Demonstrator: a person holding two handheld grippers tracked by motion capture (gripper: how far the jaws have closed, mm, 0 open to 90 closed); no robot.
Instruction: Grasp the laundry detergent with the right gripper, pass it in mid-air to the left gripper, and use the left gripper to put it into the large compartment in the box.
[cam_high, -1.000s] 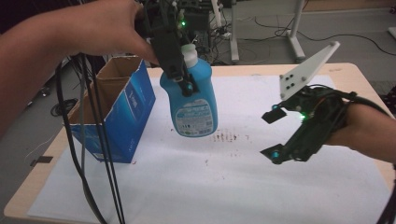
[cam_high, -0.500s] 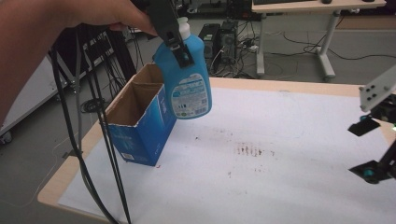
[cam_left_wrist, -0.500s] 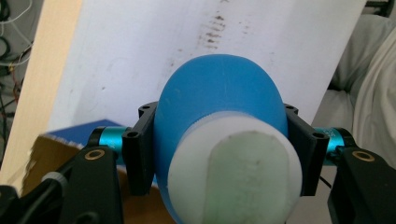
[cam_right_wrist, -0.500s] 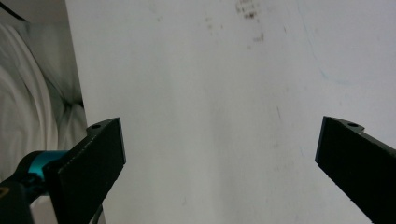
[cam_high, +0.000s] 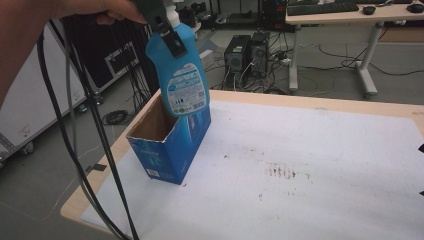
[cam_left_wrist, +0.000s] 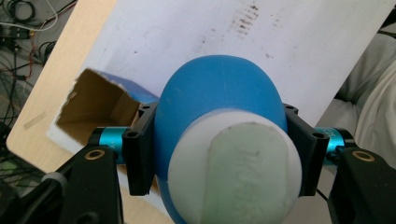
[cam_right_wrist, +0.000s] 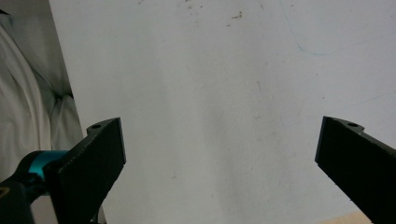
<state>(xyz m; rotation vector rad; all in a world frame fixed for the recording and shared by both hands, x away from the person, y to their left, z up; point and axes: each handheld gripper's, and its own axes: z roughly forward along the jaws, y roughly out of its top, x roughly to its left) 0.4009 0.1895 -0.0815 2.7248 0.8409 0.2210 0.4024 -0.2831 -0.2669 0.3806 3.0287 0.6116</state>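
A blue detergent bottle (cam_high: 182, 80) with a white cap hangs upright in the air, its base just above the open top of a blue cardboard box (cam_high: 170, 145). My left gripper (cam_high: 167, 30) is shut on the bottle's neck from above, held by a hand at the top left. In the left gripper view both jaws clamp the bottle (cam_left_wrist: 219, 102) below its white cap (cam_left_wrist: 233, 177), and the box (cam_left_wrist: 93, 100) opening lies below to the left. My right gripper (cam_right_wrist: 224, 149) stands open over the white sheet (cam_right_wrist: 210, 70), nothing between its jaws.
The box stands near the table's left front corner on a stained white sheet (cam_high: 300, 165). Black cables (cam_high: 90, 125) hang down at the left. Two black fingertips (cam_high: 421, 148) show at the right edge. Desks and computers stand on the floor beyond the table.
The bottle has been carried left and higher, from beside the box to just over its opening. The right gripper has slid out to the right edge of the high view.
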